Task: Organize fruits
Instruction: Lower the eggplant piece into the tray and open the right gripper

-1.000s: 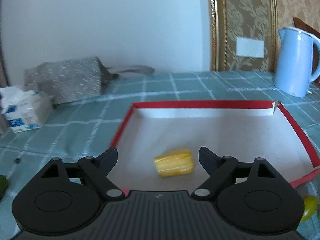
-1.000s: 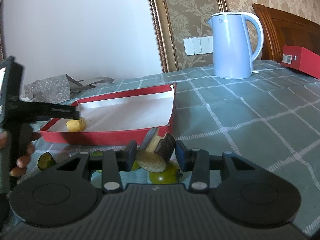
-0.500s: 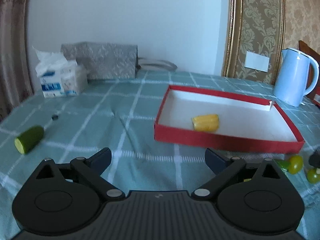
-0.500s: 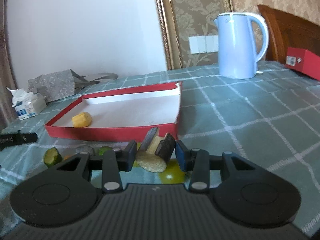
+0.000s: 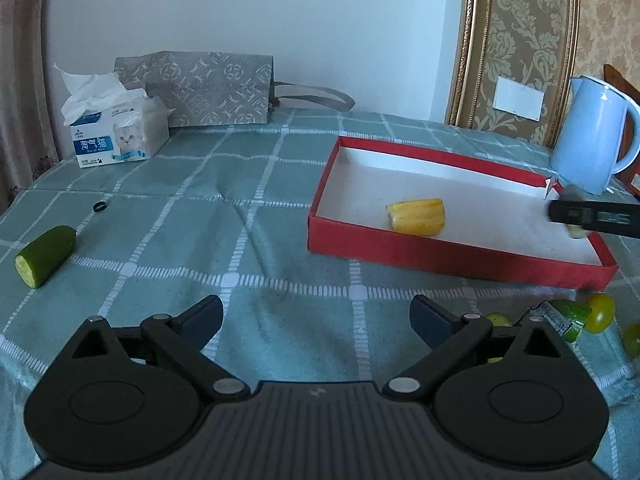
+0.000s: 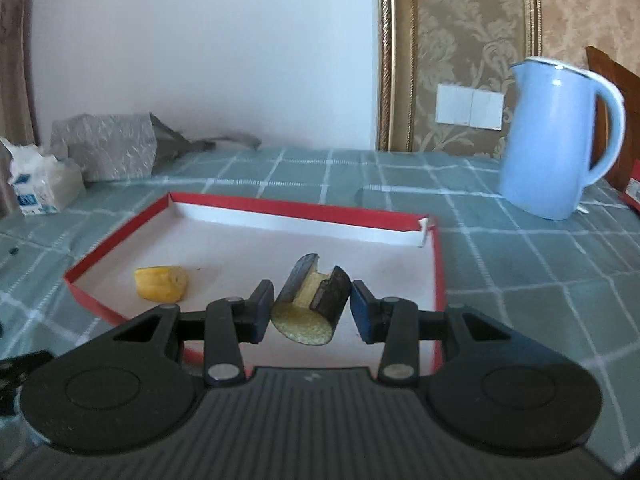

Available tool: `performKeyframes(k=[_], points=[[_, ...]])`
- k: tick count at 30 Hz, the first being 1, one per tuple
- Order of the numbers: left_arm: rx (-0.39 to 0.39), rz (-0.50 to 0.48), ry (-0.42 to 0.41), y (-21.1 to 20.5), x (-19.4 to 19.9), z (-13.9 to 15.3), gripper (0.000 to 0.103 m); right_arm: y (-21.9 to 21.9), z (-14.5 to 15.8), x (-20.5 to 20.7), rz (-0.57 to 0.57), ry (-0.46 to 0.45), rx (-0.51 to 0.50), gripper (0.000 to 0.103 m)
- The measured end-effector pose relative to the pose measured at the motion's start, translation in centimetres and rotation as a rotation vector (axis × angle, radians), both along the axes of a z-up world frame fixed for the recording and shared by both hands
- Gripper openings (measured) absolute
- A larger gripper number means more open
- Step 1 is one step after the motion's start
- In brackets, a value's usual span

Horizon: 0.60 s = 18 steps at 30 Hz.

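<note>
Right gripper (image 6: 311, 310) is clamping the dark-skinned cut piece (image 6: 310, 306), cut face toward camera, over the red tray (image 6: 436, 280), right of the yellow piece (image 6: 161, 283). Left gripper (image 5: 316, 316) is standing wide, empty.

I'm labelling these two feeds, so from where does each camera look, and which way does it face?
Left wrist: sits behind the open left gripper, looks down across the tablecloth at the tray.
Right wrist: sits behind the right gripper, shut on a dark piece over the tray.
Shared: tray, yellow piece, kettle.
</note>
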<state>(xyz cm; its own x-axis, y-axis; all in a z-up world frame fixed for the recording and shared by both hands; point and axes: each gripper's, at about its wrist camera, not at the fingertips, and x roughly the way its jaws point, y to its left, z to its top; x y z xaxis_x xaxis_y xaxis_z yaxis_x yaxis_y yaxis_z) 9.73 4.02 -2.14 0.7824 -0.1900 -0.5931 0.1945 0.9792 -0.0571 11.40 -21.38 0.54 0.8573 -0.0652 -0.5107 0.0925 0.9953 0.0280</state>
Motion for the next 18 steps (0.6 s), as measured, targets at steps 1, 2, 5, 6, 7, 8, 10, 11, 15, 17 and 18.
performKeyframes(k=[1, 2, 5, 6, 7, 8, 10, 11, 15, 17, 18], points=[[-0.003, -0.004, 0.002, 0.0, 0.1, 0.0, 0.1, 0.3, -0.3, 0.6, 0.007, 0.009, -0.008, 0.04], [-0.004, -0.007, 0.003, -0.1, 0.1, 0.0, 0.1, 0.5, -0.6, 1.1, 0.008, 0.014, -0.008, 0.04], [-0.008, -0.015, 0.011, -0.1, 0.3, 0.0, 0.1, 0.8, -1.3, 1.9, 0.014, 0.038, 0.008, 0.039], [-0.011, -0.019, 0.013, -0.1, 0.3, 0.0, 0.1, 0.8, -1.4, 2.0, 0.011, 0.036, 0.01, 0.04], [-0.015, -0.023, 0.015, -0.1, 0.4, 0.0, 0.1, 0.8, -1.5, 1.8, 0.007, 0.028, 0.0, 0.044], [-0.02, -0.026, 0.015, -0.1, 0.4, 0.0, 0.1, 0.9, -1.3, 1.6, 0.003, 0.013, -0.018, 0.049], [-0.025, -0.03, 0.01, -0.1, 0.3, 0.1, 0.1, 1.0, -0.7, 0.5, -0.015, -0.031, -0.051, 0.053], [-0.026, -0.031, 0.007, -0.1, 0.2, 0.1, 0.1, 0.9, -0.3, -0.3, -0.021, -0.051, -0.056, 0.056], [-0.023, -0.036, -0.017, -0.2, -0.2, 0.3, 0.1, 0.0, 1.0, -5.1, -0.036, -0.148, -0.009, 0.083], [-0.013, -0.048, -0.035, -0.4, -0.6, 0.4, 0.1, -0.1, 1.0, -7.8, -0.053, -0.225, -0.041, 0.092], [-0.012, -0.056, -0.044, -0.6, -0.7, 0.4, 0.1, -0.1, 0.7, -9.4, -0.074, -0.274, -0.071, 0.096]])
